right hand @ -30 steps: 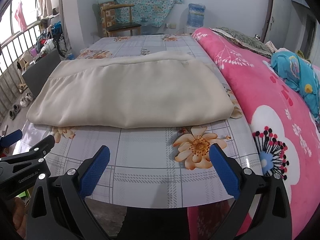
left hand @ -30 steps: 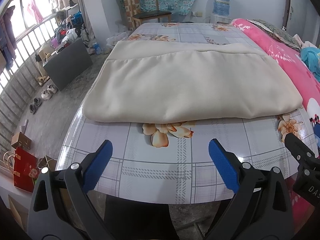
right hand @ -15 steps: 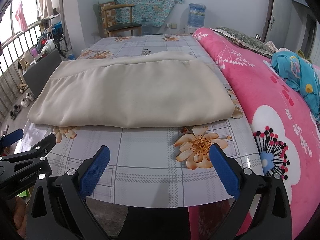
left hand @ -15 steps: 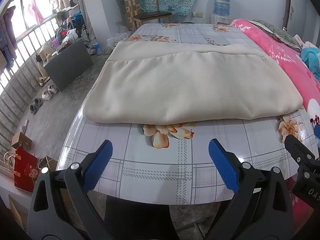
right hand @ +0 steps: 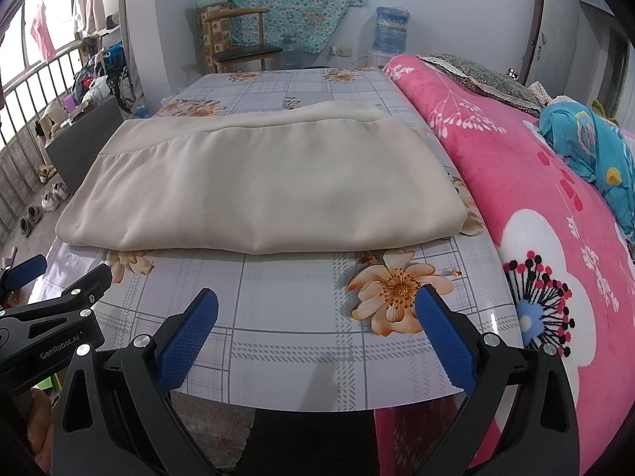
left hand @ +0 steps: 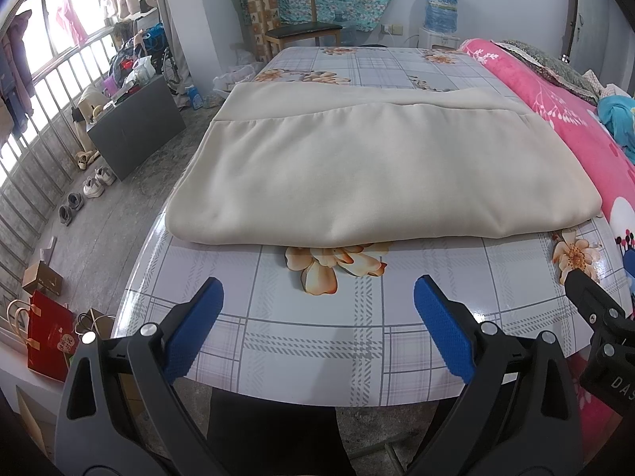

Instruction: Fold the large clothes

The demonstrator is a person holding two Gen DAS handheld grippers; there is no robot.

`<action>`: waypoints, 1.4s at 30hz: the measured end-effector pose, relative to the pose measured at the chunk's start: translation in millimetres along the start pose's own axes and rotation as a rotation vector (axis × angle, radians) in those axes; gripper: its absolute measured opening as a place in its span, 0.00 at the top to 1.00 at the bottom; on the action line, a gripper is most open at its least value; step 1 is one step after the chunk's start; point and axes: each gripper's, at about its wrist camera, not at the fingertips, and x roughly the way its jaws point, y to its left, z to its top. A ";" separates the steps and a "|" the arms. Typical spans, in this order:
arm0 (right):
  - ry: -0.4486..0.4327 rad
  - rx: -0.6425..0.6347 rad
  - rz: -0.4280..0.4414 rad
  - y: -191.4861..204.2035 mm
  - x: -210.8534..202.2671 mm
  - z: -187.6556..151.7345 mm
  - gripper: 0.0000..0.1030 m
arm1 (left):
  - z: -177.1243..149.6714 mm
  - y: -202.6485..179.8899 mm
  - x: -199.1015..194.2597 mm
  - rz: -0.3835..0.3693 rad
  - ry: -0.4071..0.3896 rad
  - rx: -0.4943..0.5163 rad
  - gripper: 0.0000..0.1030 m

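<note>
Both wide-open, empty: right gripper (right hand: 315, 331), and left gripper (left hand: 317, 319) stamped "GenRobot.AI", before folded garment (left hand: 377, 174).

The left gripper (left hand: 317, 317) has black plastic arms with triangular cut-outs, silver round screw heads, and blue cross-hatched rubber pads (left hand: 442, 335) on its fingers. The right gripper (right hand: 315, 323) is built alike, with the same blue textured pads (right hand: 186, 347). In the right wrist view, white "GenRobot.AI" lettering marks the left gripper's black side.
</note>
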 end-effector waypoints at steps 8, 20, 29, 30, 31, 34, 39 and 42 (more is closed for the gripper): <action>-0.004 0.003 -0.002 0.4 -0.5 -0.1 0.06 | -0.2 0.1 0.1 0.001 0.000 0.000 0.10; -0.003 0.001 -0.003 0.9 -0.8 0.0 0.06 | 0.1 0.2 0.3 0.001 -0.001 -0.001 0.10; -0.003 0.003 -0.003 1.1 -0.9 0.4 0.06 | -0.1 0.0 0.3 -0.001 -0.001 -0.001 0.10; -0.004 0.002 -0.003 1.2 -0.7 0.0 0.06 | -0.1 -0.1 0.4 0.000 -0.001 -0.001 0.10; -0.004 0.001 -0.004 1.5 -0.7 0.1 0.06 | 0.0 0.0 0.4 0.000 -0.001 -0.001 0.10; -0.003 0.000 -0.002 1.5 -0.7 0.1 0.06 | -0.3 0.0 0.4 -0.001 -0.001 -0.001 0.10; -0.002 -0.008 0.001 2.6 0.2 0.9 0.06 | -0.2 0.0 0.4 0.000 -0.001 -0.001 0.10; -0.002 -0.009 0.001 2.5 0.8 1.2 0.06 | -0.3 0.2 0.5 0.000 -0.001 -0.002 0.10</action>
